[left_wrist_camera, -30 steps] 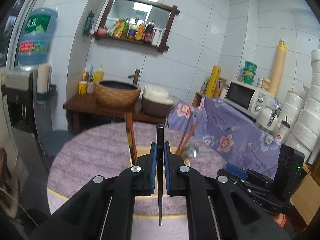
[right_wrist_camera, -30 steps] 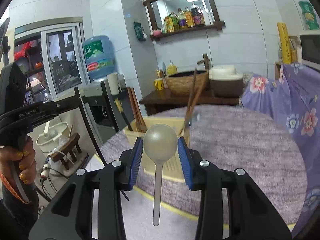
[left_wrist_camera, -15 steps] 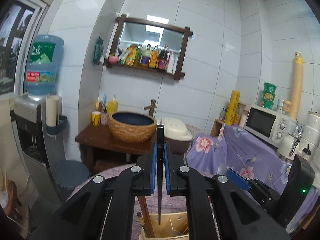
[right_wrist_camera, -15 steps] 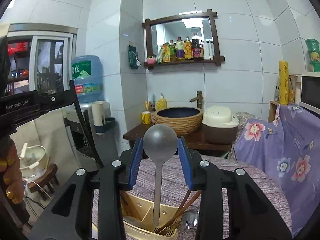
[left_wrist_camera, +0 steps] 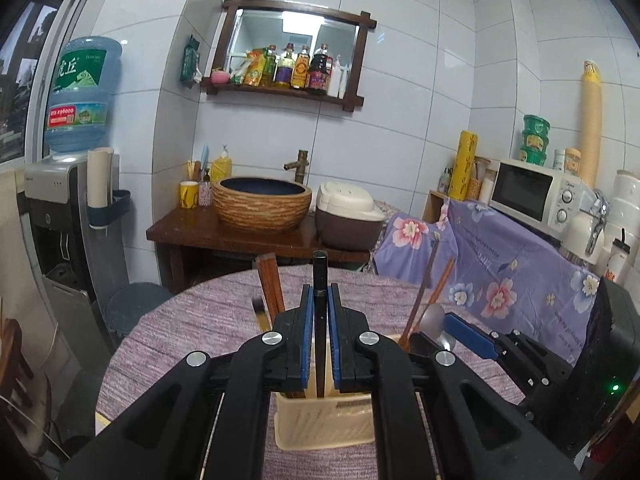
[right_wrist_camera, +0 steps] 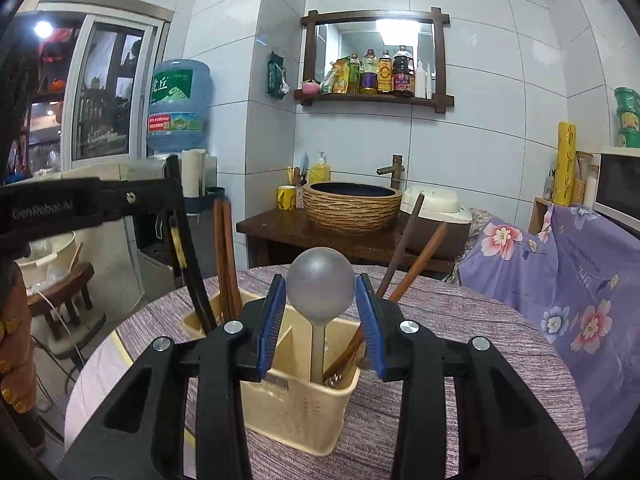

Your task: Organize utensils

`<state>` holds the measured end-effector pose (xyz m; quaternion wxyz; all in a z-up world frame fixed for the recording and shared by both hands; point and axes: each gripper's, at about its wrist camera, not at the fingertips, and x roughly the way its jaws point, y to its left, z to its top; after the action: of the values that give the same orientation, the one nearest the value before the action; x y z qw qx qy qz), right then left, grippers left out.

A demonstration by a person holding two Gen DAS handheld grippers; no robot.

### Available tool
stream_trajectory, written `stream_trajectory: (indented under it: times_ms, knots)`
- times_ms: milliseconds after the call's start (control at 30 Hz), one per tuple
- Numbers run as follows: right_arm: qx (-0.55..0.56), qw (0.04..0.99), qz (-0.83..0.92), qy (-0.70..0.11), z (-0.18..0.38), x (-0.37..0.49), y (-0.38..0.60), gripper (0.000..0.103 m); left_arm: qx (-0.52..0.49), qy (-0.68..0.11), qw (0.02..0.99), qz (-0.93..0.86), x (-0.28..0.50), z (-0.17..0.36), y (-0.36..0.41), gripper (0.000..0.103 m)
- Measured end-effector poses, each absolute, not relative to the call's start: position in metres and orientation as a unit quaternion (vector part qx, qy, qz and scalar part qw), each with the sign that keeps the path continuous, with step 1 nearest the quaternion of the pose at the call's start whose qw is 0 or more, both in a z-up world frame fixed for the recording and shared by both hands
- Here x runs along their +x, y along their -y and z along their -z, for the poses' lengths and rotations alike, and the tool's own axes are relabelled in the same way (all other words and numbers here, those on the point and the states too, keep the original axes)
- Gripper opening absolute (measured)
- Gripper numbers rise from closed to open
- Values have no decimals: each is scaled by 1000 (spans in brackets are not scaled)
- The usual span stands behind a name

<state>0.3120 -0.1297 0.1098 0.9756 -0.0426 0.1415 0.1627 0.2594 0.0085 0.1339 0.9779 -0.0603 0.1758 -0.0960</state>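
Fig. — Both tongs loaded, over the holder. Your left tongs point(left_wrist_camera: 319, 308) are clamped tight on a black chopstick point(left_wrist_camera: 320, 280), held upright w/ its long axis near vertical; its lower end dips behind the rim of the cream holder point(left_wrist_camera: 324, 424) on the purple tablecloth point(left_wrist_camera: 192, 320). Whether the tip touches bottom can't be told. Your right tongs point(right_wrist_camera: 321, 300) grip a grey spoon point(right_wrist_camera: 321, 290) by its bowl, bowl up, handle hanging straight down into the holder's point(right_wrist_camera: 296, 412) right compartment, beside brown chopsticks point(right_wrist_camera: 416, 256) leaning right. More brown sticks point(right_wrist_camera: 224, 256) stand in the left compartment, far corner.

Key relation: each utensil's axis already lines up w/ the holder opening directly below the tongs, so the coming move looks like a short straight drop & release, no sideways travel. Neither hand is clearly nearer; both sit at the rim. Risk, as a judgement: your two tongs are close together, so letting go one at a time seems safer.
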Motion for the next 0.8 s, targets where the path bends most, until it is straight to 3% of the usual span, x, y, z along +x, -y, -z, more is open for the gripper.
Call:
stream_trajectory:
  times_ms: [433,567,600,633,667,733,800]
  knots:
    - [-83,969,-154,-177,-79,312,124,40,-69,-208,972,84,268,-104,-17,7]
    - [-69,972,-153,-165,-82,299,133,59,-64,-191,976,83,253,-111,-19,10]
    - [-66,973,-152,-162,-83,294,135,64,-64,-187,977,82,248,-111,-21,14]
    - [-62,974,-150,-158,-84,287,139,67,-65,-181,978,81,243,-111,-23,30]
    - [-60,974,-148,-158,-85,282,143,75,-66,-172,980,80,235,-110,-26,52]
    - [-52,975,-143,-161,-84,271,152,85,-64,-152,984,69,220,-105,-33,72]
    - [-40,975,-140,-170,-80,258,167,93,-56,-139,987,60,206,-97,-39,81]
